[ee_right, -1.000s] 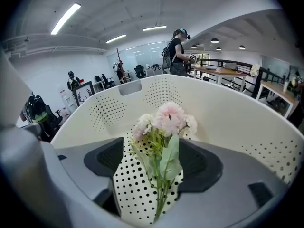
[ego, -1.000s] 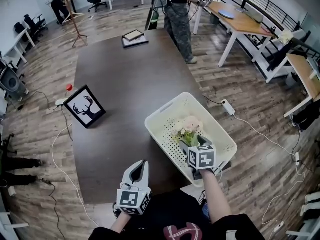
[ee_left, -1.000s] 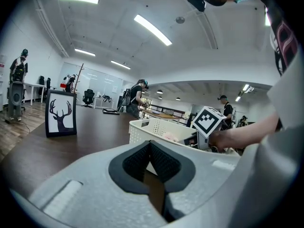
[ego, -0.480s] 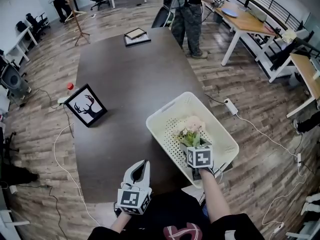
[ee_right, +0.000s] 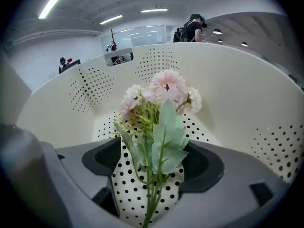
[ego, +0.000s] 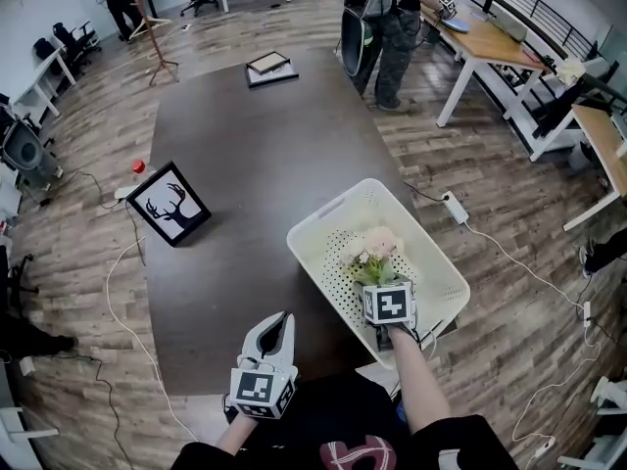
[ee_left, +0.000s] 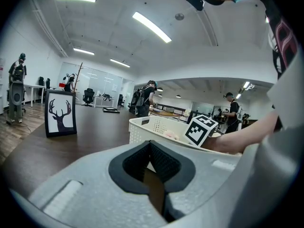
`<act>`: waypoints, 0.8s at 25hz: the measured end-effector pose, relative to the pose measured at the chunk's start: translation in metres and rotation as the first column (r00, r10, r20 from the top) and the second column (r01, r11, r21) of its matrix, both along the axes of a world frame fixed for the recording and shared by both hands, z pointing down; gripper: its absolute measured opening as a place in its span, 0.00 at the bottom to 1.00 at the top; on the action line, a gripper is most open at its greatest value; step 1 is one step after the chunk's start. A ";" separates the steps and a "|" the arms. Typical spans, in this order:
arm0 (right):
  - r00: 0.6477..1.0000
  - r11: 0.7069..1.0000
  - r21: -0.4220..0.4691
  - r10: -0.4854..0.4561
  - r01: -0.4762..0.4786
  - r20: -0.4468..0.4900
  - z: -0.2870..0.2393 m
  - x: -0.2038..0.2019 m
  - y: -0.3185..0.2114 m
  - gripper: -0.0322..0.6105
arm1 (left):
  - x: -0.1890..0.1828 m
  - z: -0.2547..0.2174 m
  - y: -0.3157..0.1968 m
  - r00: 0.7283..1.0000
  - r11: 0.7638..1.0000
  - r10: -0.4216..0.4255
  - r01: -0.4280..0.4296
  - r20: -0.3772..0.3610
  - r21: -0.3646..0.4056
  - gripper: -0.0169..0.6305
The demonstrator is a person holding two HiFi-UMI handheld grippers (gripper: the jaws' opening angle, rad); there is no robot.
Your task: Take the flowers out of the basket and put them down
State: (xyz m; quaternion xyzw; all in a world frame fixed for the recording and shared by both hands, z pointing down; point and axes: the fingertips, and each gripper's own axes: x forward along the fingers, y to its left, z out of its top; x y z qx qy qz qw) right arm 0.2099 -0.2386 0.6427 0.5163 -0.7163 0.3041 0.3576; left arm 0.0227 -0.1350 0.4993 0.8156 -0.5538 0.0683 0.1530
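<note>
A small bunch of pale pink flowers with green leaves lies in the cream perforated basket at the table's near right. My right gripper points steeply down into the basket. In the right gripper view the stems and leaves lie between the wide-apart jaws of that gripper. Its jaws have just been opening and the pads do not press on the stems. My left gripper stays low over the table's near edge, left of the basket. Its jaws are closed together with nothing in them.
A framed deer picture stands at the dark table's left edge, and a flat frame lies at the far end. A person stands beyond the far right corner. Cables and a power strip lie on the floor.
My right gripper has sunk a little deeper into the basket, around the flower stems. The person at the far end has stepped to the right. The left gripper has not moved.
</note>
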 end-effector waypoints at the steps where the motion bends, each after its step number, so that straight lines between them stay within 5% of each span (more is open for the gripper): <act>1: 1.000 1.000 -0.012 0.002 -0.002 -0.006 0.003 0.001 0.000 0.66 | 0.000 0.000 0.000 1.000 1.000 -0.001 0.001 0.000 0.000 0.04; 20: 0.998 0.998 -0.036 0.051 -0.052 -0.041 0.008 0.012 -0.001 0.50 | -0.002 -0.003 -0.001 1.000 1.000 -0.010 0.010 0.004 0.006 0.04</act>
